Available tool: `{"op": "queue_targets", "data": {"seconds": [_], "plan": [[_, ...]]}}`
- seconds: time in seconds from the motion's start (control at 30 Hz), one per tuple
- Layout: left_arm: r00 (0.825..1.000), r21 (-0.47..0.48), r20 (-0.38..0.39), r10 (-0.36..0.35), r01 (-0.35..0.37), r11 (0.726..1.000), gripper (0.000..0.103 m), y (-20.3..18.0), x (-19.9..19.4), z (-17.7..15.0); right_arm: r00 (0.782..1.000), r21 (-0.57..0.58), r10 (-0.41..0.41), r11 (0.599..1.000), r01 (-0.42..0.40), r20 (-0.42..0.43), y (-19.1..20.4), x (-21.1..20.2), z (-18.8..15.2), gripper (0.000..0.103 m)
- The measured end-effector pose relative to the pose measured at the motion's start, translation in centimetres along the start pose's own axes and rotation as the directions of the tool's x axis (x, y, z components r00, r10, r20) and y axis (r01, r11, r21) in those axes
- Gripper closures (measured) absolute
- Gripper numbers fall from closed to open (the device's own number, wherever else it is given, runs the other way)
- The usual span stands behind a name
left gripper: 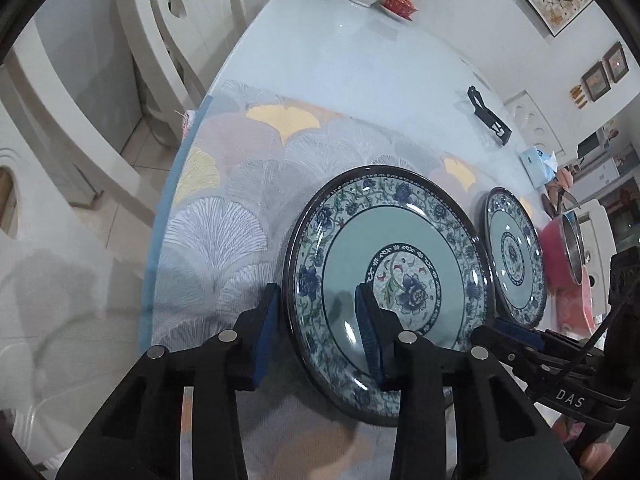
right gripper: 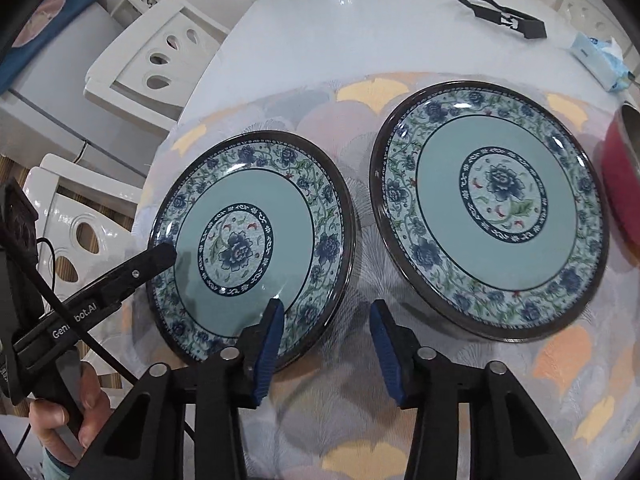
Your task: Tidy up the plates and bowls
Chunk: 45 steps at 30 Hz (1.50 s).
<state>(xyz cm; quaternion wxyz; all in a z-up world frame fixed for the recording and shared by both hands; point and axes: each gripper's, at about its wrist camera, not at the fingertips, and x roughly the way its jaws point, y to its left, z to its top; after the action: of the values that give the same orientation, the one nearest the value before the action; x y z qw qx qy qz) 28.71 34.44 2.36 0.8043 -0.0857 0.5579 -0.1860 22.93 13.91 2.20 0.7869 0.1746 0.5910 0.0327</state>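
1. two matching flowered plates are lying side by side on the patterned cloth (right gripper: 352, 408): the left plate (right gripper: 250, 246) and the right plate (right gripper: 490, 208), close but not touching.
2. the left gripper (left gripper: 320, 328) is straddling the left plate's near-left rim, its jaws apart, one pad outside and one over the plate; no grip showing yet.
3. the right gripper (right gripper: 326, 344) is straddling the same plate's opposite rim, jaws apart, not pinching.
4. the step looks like taking hold of this plate; next, both need to be closing firmly on the rim before lifting it onto the other.
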Motion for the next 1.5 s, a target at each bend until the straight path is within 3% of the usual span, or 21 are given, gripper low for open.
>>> {"op": "queue_targets", "data": {"seconds": [0.2,0.73,1.07,1.5], "plan": [[1.000,-0.009,0.017,-0.025,0.025,1.000,0.069,0.4,0.4,0.9,1.000,-0.023,0.008,1.000,-0.008,0.009,0.2,0.8,0.7,0.076],[0.998,0.013,0.053,-0.036,0.036,0.999,0.069,-0.2,-0.4,0.4,0.998,-0.113,-0.035,0.993,0.040,0.043,1.4,0.1,1.1,0.077],[0.990,-0.004,0.132,-0.041,0.042,0.999,0.069,-1.4,-6.4,-2.2,0.993,-0.200,-0.019,0.979,0.042,0.116,3.0,-5.1,-0.8,0.077],[0.967,0.001,0.256,-0.001,0.001,1.000,0.069,-5.7,-15.1,-9.0,0.974,-0.201,0.023,0.979,0.023,0.223,3.6,-13.5,-7.6,0.075]]}}
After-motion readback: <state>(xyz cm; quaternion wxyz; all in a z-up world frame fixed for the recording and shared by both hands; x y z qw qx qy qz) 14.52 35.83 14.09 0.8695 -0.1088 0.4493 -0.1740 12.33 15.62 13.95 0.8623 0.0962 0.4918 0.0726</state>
